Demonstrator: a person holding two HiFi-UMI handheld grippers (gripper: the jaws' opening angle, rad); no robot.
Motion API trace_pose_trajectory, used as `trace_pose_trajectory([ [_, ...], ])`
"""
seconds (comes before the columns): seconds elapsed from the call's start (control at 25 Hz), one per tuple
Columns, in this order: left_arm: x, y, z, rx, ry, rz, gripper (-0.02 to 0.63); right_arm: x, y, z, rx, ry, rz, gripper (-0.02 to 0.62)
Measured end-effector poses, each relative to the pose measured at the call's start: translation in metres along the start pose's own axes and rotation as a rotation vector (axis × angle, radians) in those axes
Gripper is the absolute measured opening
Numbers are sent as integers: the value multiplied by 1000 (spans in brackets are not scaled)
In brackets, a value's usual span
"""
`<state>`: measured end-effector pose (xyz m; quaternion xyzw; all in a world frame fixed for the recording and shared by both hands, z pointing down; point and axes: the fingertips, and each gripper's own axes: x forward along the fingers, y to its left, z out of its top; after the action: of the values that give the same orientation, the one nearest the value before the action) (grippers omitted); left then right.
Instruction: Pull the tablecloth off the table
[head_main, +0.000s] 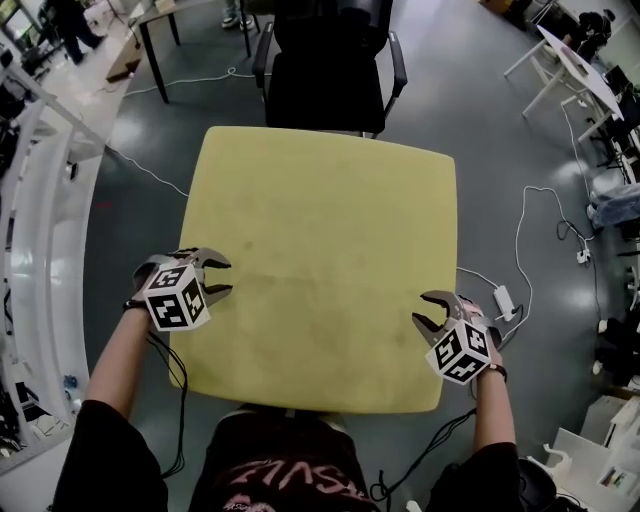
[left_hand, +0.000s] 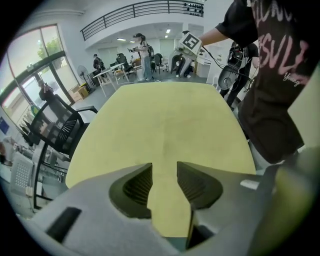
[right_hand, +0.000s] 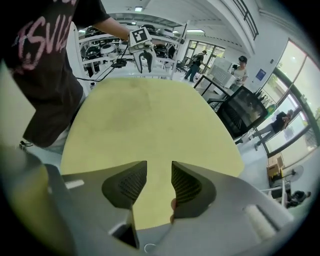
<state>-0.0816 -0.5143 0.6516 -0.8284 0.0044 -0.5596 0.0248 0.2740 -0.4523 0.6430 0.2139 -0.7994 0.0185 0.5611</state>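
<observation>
**Obs.** Yellow tablecloth (head_main: 320, 260) lies flat and smooth over the whole table; top is fully hidden, no folds or lifted corners seen. Task not begun as judged: cloth is undisturbed.

**Grippers.**
- Left gripper (head_main: 226, 277) is at the near-left edge of the cloth. Jaws stand well apart w/ nothing gripped; its own view shows only cloth surface beyond the gap.
- Right gripper (head_main: 420, 309) is at the near-right edge. Jaws are equally wide and empty.
- Both point inward across the cloth, towards each other.

**Surroundings.**
- Black office chair (head_main: 330, 70) stands close against the far side.
- White cable (head_main: 522, 240) and a power strip (head_main: 503, 297) lie on the floor to the right, near the right gripper.
- Other people are visible well off in the bkgd.

**Risks (judgement).**
1. Missed pinch: cloth sits flat and taut, w/ little overhang visible. Jaws closing over the surface may slide off w/o catching fabric.
2. Uneven grip: if only one side catches, the cloth would skew and bunch, not slide clean.
3. Far-edge snag: the cloth's far hem could drag on the chair, as it is so near.
4. Trailing cloth or a backward step could foul the floor cable on the right.
5. Cloth may cling at the corners; can't tell if it is fitted or loose.
</observation>
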Motion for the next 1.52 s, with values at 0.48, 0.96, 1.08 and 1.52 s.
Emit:
trace_pose_trajectory([
  [0.48, 59, 7, -16, -6, 72, -83, 173, 52, -17, -24, -23, 28, 97, 166],
  [0.96, 90, 15, -26, -12, 112, -141, 187, 88, -21, -29, -45, 37, 162, 166],
  [1.08, 92, 15, -26, -13, 111, -154, 185, 93, -22, -36, -43, 50, 176, 165],
  [1.52, 94, 17, -26, -34, 114, -156, 178, 98, -22, -38, 18, 47, 277, 158],
])
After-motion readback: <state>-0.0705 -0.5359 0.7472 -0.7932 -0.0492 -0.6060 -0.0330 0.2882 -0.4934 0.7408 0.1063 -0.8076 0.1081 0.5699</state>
